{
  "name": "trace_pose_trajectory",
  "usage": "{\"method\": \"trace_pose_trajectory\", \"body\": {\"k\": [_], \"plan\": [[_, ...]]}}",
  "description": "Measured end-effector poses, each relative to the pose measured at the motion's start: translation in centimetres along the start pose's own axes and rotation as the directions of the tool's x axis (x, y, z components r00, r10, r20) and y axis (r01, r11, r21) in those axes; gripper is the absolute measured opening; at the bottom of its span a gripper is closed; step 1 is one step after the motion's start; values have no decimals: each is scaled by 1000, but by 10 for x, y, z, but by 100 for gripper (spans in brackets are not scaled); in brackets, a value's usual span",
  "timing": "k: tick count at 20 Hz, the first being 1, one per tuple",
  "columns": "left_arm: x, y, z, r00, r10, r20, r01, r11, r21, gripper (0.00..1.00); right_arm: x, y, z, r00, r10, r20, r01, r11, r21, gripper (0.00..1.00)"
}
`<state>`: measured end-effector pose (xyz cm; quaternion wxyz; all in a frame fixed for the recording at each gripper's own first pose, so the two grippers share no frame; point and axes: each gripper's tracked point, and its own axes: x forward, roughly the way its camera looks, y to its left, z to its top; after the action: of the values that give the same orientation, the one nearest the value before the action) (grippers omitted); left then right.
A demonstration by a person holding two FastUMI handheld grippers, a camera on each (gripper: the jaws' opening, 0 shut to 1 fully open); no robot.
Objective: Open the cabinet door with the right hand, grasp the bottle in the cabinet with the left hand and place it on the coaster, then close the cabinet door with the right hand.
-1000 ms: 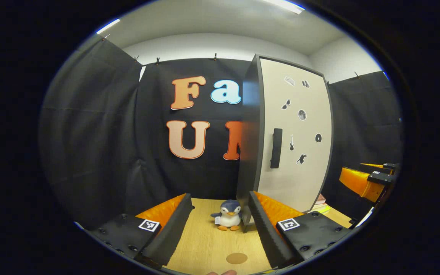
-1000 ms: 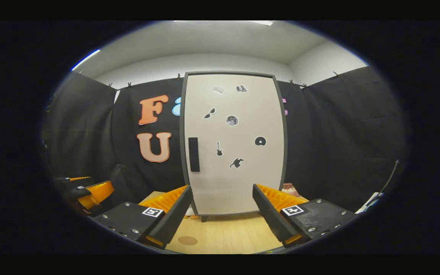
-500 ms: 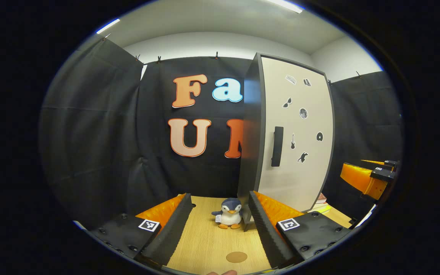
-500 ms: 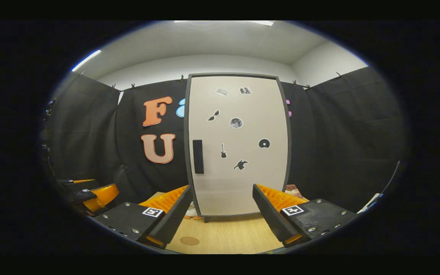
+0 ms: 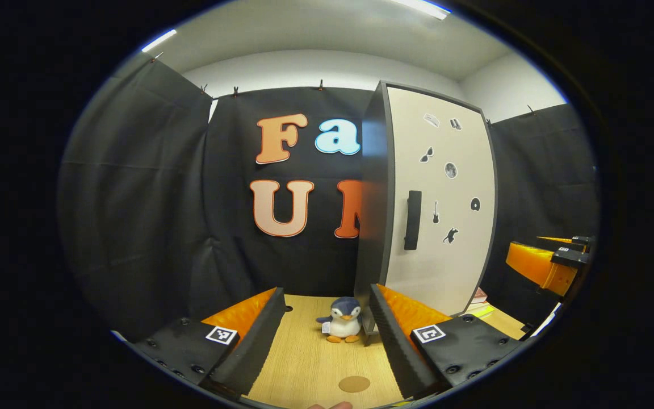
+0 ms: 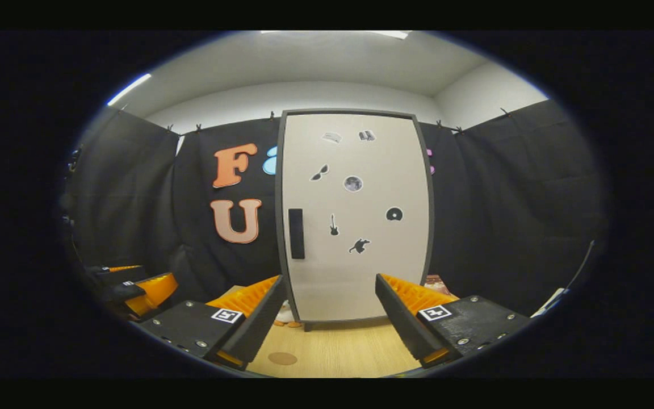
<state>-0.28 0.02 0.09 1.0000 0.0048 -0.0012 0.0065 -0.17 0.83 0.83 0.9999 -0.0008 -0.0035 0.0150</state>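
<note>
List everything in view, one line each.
cabinet: one, white door shut in a dark frame, standing at the back of the table
door handle: one, black, left side of the door
stickers: several, dark, on the door
toy penguin: one, blue and white, left of the cabinet's foot
coaster: one, brown, near table edge
table: one, light wood
left gripper: fingers open
right gripper: fingers open, facing the door

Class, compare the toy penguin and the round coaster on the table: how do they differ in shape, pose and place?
The toy penguin stands upright and plump; the coaster lies flat, a thin disc. The penguin sits by the cabinet's foot; the coaster lies nearer the left gripper. The penguin is dark, white and orange; the coaster plain brown. Both rest on the wooden table.
</note>
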Motion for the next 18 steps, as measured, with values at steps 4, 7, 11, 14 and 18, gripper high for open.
{"method": "trace_pose_trajectory", "body": {"k": [4, 7, 11, 14, 18], "plan": [[1, 0, 1, 1000, -3, 7, 3, 1000, 4, 96, 1, 1, 2, 1000, -4, 5, 4, 1000, 6, 97], [2, 1, 2, 1000, -2, 14, 2, 1000, 8, 99, 3, 3, 2, 1000, -5, 5, 5, 1000, 2, 100], [3, 2, 1, 1000, 4, 9, -4, 1000, 4, 96, 12, 10, 4, 1000, 4, 9, -4, 1000, 2, 97], [9, 12, 1, 1000, 8, 11, -8, 1000, 7, 96, 25, 18, 10, 1000, 11, 19, -11, 1000, -9, 97], [14, 20, -2, 1000, 14, 3, -14, 1000, 2, 96, 54, 33, 20, 999, 33, 32, -32, 999, -28, 97]]}}
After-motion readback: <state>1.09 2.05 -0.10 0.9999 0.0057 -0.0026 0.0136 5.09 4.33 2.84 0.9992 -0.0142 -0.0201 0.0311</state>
